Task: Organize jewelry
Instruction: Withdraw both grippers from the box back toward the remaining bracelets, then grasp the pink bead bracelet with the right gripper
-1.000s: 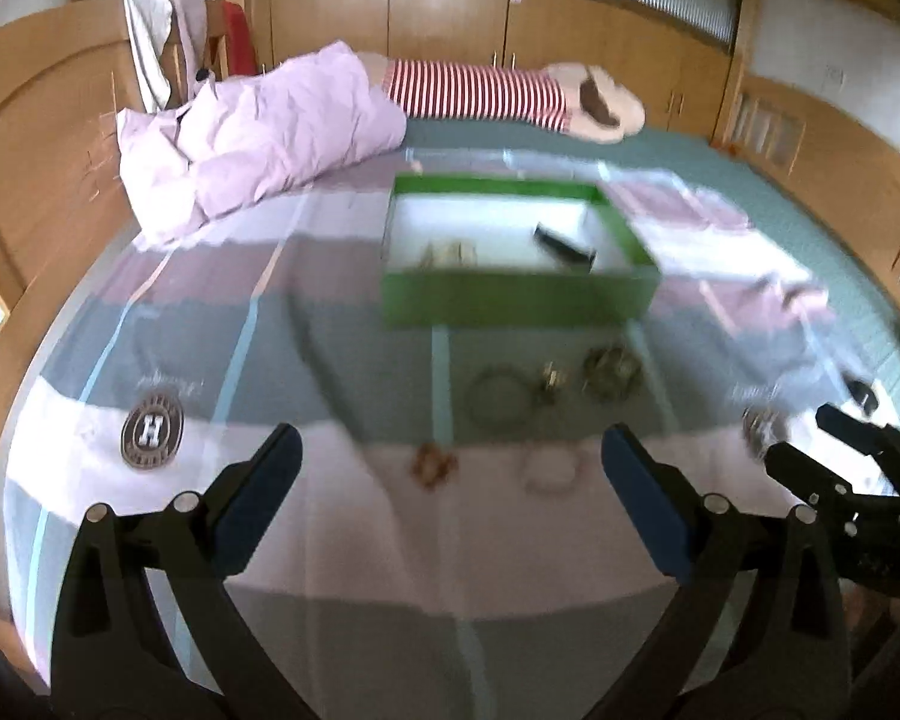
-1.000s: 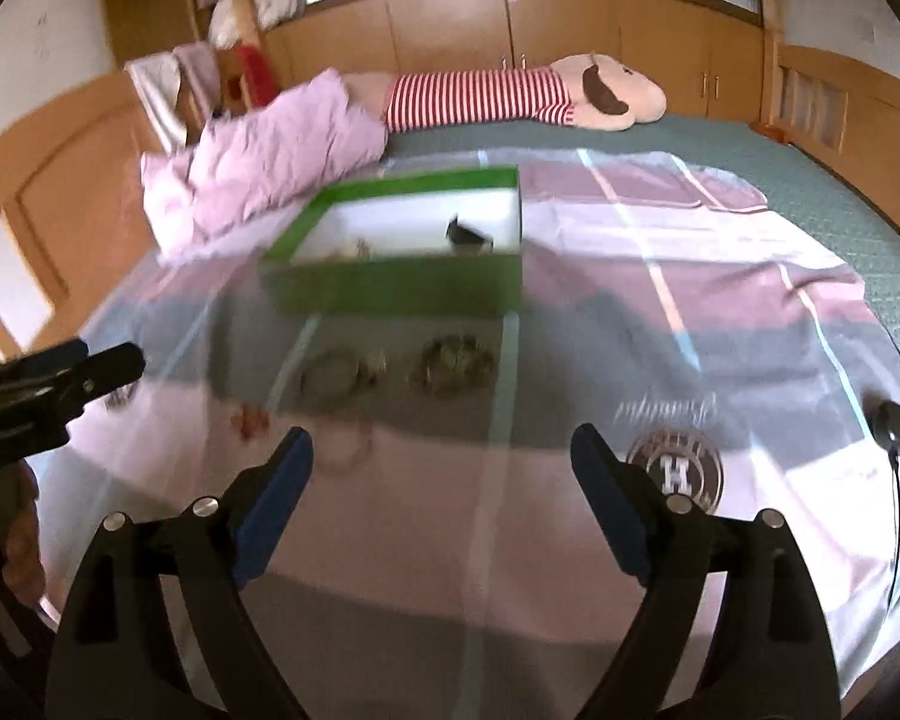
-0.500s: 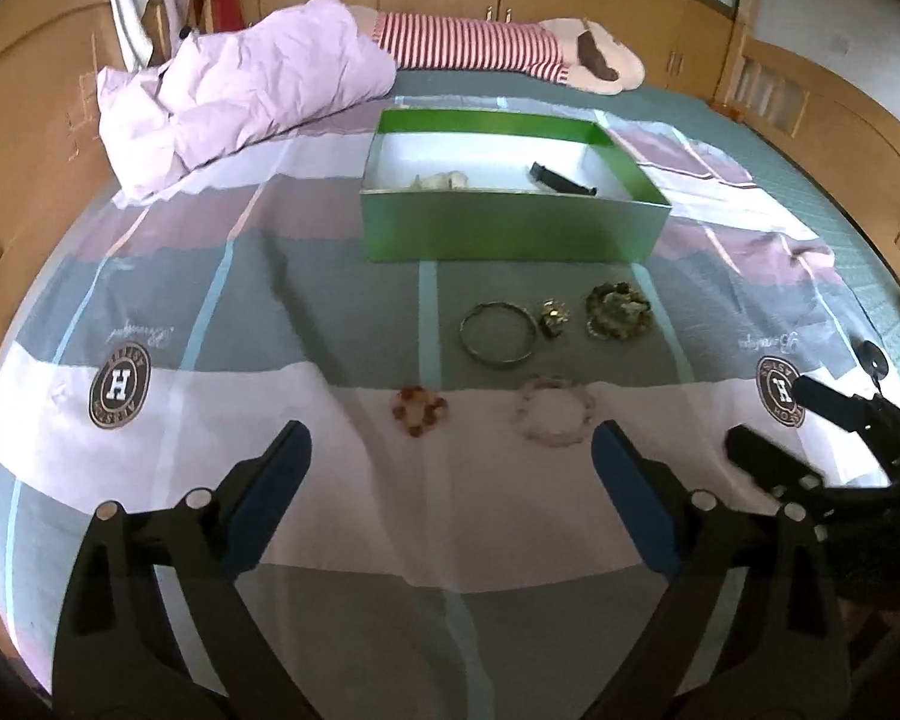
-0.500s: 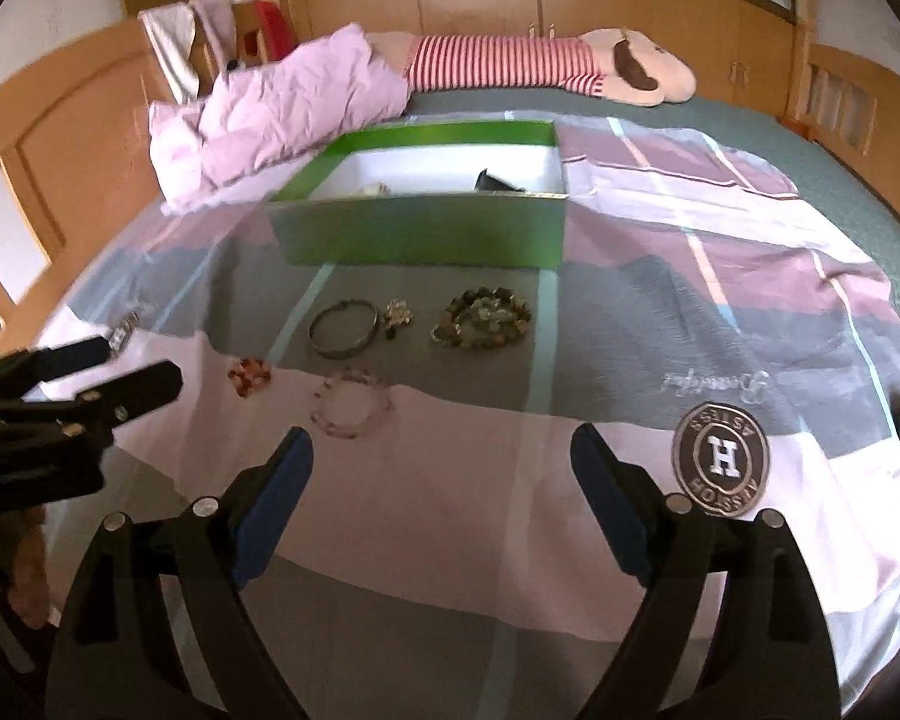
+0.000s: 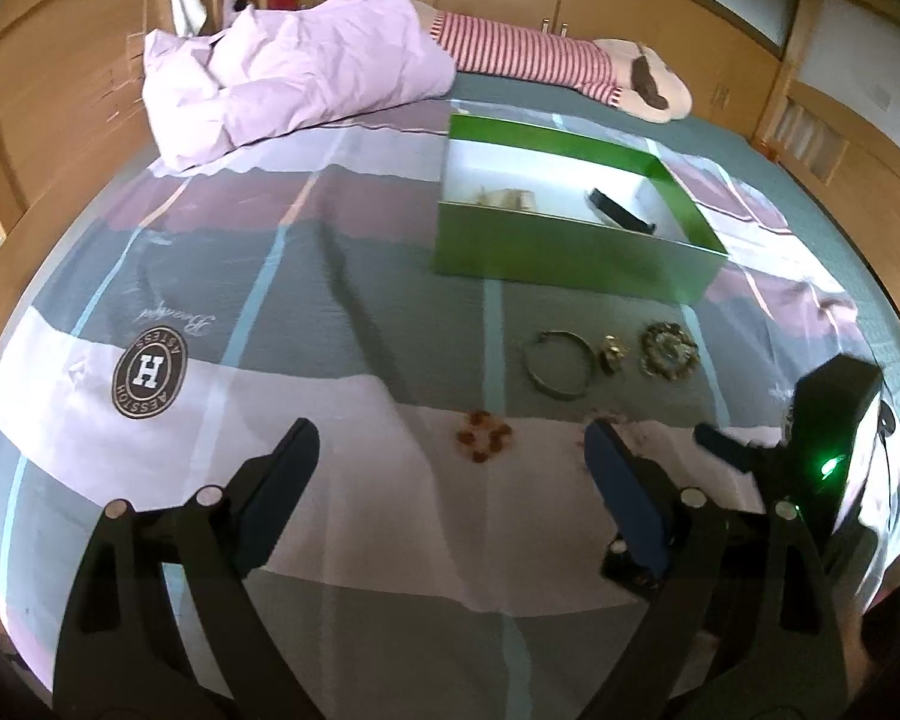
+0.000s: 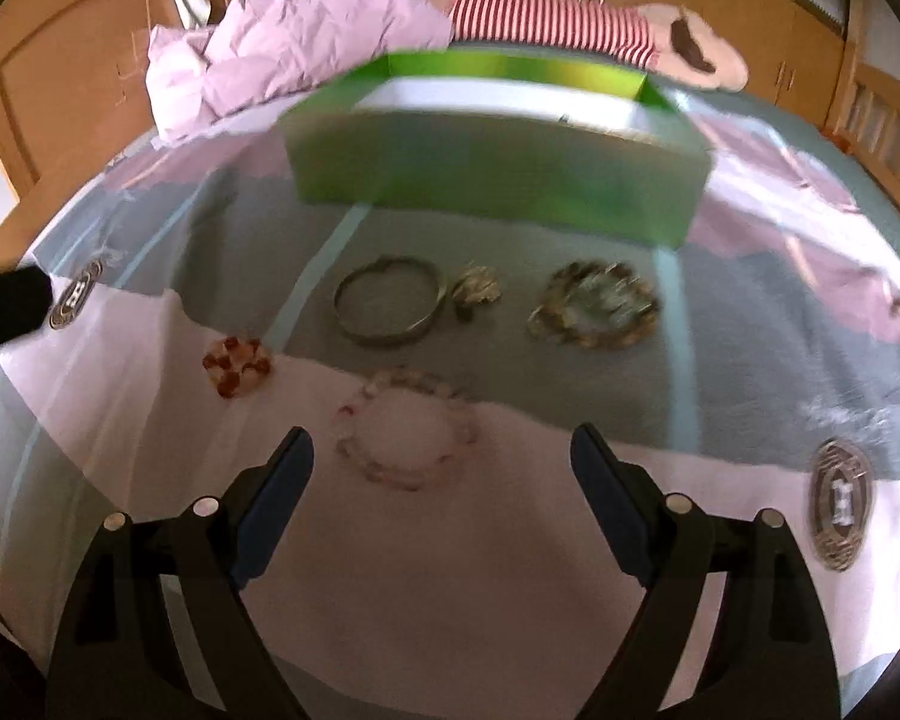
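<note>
1. Striped bedspread (image 6: 510, 540) carried a green box (image 6: 498, 180) and five jewelry pieces.
2. Right gripper (image 6: 441, 468) hung wide open, empty, over a pale beaded bracelet (image 6: 405, 435).
3. Left gripper (image 5: 450, 462) was likewise open and empty near the red bead cluster (image 5: 483, 437).

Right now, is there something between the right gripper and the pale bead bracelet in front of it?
Nothing visible. The right gripper is open, and the pale bead bracelet lies on the bedspread just ahead of its fingertips.

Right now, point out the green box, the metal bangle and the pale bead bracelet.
green box (image 5: 570, 255), left wrist view, on its near outer wall.
metal bangle (image 6: 354, 324), right wrist view, on the band's left rim.
pale bead bracelet (image 6: 354, 414), right wrist view, on its left-hand beads.
</note>
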A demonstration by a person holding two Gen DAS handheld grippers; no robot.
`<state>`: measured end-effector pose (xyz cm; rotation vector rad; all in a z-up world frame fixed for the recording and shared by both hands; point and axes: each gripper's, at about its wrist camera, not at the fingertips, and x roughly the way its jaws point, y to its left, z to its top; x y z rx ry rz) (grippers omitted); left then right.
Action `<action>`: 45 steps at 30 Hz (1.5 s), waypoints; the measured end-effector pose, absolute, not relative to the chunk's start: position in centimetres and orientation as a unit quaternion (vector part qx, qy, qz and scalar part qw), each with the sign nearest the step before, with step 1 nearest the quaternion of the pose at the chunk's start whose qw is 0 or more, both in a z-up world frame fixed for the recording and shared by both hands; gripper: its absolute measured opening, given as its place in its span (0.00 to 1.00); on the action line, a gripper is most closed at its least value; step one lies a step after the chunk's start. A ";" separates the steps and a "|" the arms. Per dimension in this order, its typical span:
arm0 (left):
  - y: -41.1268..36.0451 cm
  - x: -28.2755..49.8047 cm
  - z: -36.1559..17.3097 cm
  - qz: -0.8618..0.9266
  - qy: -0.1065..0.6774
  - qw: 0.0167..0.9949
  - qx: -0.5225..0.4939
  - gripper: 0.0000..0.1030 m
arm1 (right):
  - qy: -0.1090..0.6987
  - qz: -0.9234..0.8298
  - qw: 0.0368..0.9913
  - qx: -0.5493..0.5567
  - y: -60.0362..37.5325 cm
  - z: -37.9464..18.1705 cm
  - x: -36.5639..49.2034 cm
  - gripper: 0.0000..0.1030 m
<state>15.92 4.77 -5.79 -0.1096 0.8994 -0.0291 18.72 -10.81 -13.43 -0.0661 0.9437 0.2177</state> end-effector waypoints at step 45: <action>0.6 20.1 -15.0 -0.038 0.478 0.877 0.019 0.20 | 0.482 0.103 0.870 -0.017 -14.9 -14.2 16.4 0.14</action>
